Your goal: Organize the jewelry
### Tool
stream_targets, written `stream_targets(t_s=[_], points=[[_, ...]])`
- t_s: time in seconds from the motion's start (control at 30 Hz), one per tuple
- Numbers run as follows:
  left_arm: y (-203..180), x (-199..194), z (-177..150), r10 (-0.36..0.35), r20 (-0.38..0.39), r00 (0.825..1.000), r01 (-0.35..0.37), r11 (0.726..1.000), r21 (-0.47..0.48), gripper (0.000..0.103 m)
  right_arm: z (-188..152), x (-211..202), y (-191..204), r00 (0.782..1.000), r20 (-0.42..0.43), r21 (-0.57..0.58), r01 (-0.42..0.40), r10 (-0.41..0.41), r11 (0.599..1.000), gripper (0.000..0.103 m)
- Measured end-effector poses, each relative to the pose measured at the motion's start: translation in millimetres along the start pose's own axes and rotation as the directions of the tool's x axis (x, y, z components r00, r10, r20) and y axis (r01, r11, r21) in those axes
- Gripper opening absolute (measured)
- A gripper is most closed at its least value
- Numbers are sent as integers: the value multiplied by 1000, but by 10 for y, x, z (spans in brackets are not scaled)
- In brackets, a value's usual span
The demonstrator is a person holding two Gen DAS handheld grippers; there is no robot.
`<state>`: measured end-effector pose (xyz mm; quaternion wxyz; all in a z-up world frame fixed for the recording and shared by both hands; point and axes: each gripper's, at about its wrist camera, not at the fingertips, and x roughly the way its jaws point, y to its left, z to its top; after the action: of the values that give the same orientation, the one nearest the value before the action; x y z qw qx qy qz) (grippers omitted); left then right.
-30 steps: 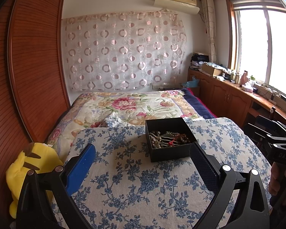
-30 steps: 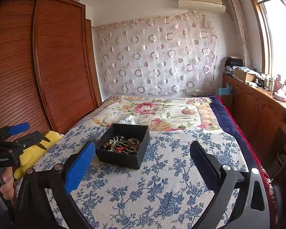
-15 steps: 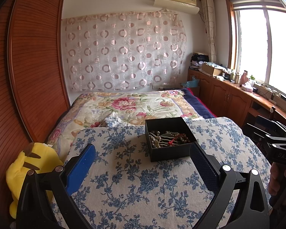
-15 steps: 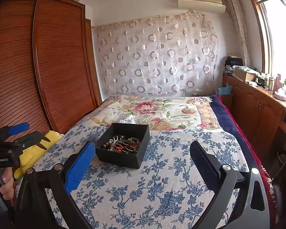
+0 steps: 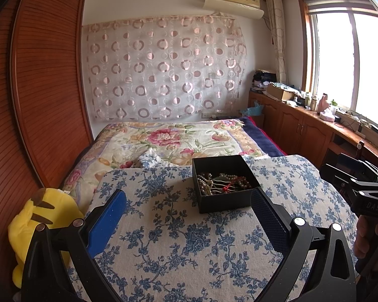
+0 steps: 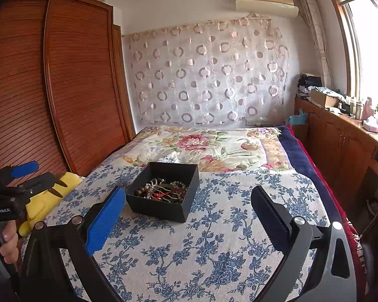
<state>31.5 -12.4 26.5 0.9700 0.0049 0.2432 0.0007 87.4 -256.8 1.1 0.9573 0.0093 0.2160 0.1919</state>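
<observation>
A black open box [image 5: 223,183] sits on a blue-flowered cloth [image 5: 184,246] spread over a board on the bed. It holds a tangle of jewelry [image 5: 223,181]: pearl strands, brown beads, a red piece. The box [image 6: 163,191] and the jewelry [image 6: 163,188] also show in the right wrist view. My left gripper [image 5: 189,206] is open and empty, short of the box and to its left. My right gripper [image 6: 189,206] is open and empty, short of the box and to its right. Each gripper shows at the edge of the other's view, the right one [image 5: 360,188] and the left one [image 6: 20,178].
A yellow plush toy [image 5: 35,224] lies at the cloth's left edge beside the wooden wardrobe [image 5: 37,100]. A floral quilt [image 5: 179,141] covers the bed beyond the box. Wooden cabinets [image 6: 340,146] with clutter run along the right wall under the window.
</observation>
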Motion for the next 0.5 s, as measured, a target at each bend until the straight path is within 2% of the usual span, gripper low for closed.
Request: stream_targets(t_s=[0.5], points=[[1, -2, 2, -1, -1, 1000, 1, 1000, 0, 95, -6, 12, 2, 1000, -1, 0, -1, 1, 1000, 100]])
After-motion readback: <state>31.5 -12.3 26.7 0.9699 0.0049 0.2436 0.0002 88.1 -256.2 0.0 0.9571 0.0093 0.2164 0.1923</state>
